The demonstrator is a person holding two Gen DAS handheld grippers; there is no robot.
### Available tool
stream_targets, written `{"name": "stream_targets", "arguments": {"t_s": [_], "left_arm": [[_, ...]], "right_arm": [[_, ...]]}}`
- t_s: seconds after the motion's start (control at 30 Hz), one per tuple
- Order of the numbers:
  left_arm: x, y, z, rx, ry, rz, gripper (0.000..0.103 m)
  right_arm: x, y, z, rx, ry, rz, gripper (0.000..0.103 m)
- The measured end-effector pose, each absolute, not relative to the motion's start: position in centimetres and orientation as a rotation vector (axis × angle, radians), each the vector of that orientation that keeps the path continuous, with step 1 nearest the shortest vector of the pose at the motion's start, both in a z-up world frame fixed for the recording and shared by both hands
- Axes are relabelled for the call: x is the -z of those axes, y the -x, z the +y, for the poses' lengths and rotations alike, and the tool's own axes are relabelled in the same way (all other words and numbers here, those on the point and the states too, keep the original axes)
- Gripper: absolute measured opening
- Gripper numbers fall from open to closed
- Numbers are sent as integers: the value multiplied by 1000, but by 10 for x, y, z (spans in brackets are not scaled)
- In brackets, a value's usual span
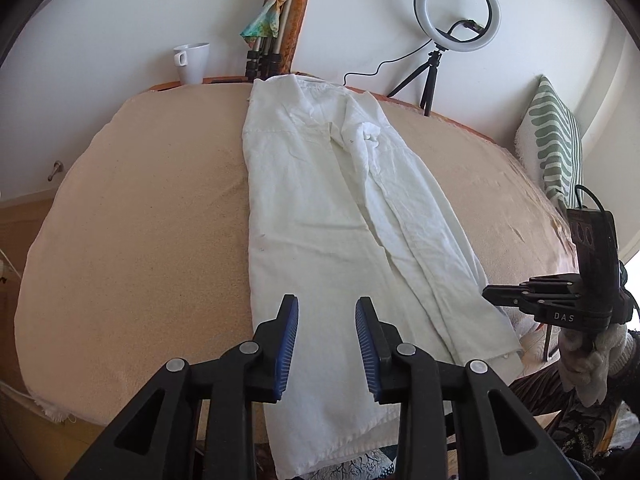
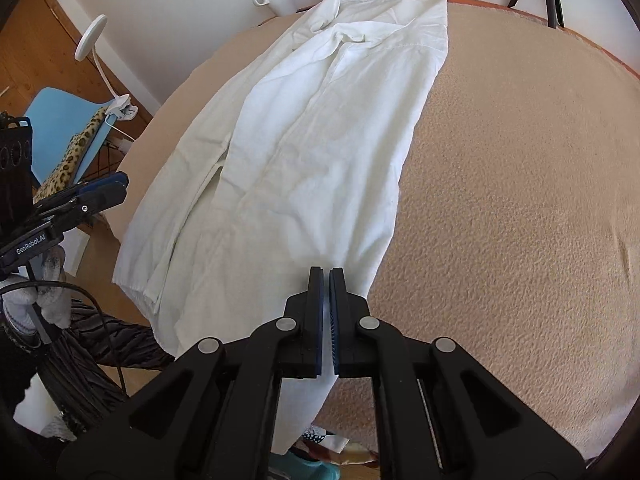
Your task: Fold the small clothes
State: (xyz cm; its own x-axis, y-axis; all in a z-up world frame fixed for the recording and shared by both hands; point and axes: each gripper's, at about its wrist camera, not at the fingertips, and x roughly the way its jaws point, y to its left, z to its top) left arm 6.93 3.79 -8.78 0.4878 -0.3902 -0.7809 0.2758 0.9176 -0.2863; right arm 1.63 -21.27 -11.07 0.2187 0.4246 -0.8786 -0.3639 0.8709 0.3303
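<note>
A white shirt lies folded into a long strip on the beige table cover, its collar at the far edge and its hem hanging over the near edge. It also shows in the right wrist view. My left gripper is open and empty, just above the near part of the shirt. My right gripper is shut, jaws nearly touching, with nothing seen between them, above the shirt's near right edge. The right gripper also shows at the right of the left wrist view, and the left gripper shows in the right wrist view.
A white mug, tripod legs and a ring light stand along the far edge by the wall. A striped green cushion is at far right. A blue chair and a clip lamp stand left of the table.
</note>
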Motion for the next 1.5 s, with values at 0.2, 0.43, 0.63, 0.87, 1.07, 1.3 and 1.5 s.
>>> {"name": "stream_targets", "arguments": {"t_s": [0.2, 0.43, 0.63, 0.87, 1.07, 1.3, 1.5], "left_arm": [[107, -69, 55, 369, 150, 1076, 36], [111, -73, 60, 342, 227, 1094, 36], [106, -72, 57, 338, 205, 1068, 36], [110, -71, 64, 359, 224, 1103, 51], [125, -73, 79, 378, 304, 1191, 48], [131, -69, 75, 456, 286, 1240, 43], [135, -62, 77, 512, 374, 1310, 41]], "right_arm": [[107, 21, -231, -561, -118, 1278, 4], [82, -23, -245, -519, -186, 1164, 6], [95, -80, -219, -457, -146, 1139, 6], [109, -87, -248, -345, -251, 1224, 8], [93, -42, -261, -434, -343, 1238, 58], [107, 10, -260, -513, -425, 1298, 55], [109, 13, -249, -589, -476, 1350, 55]]}}
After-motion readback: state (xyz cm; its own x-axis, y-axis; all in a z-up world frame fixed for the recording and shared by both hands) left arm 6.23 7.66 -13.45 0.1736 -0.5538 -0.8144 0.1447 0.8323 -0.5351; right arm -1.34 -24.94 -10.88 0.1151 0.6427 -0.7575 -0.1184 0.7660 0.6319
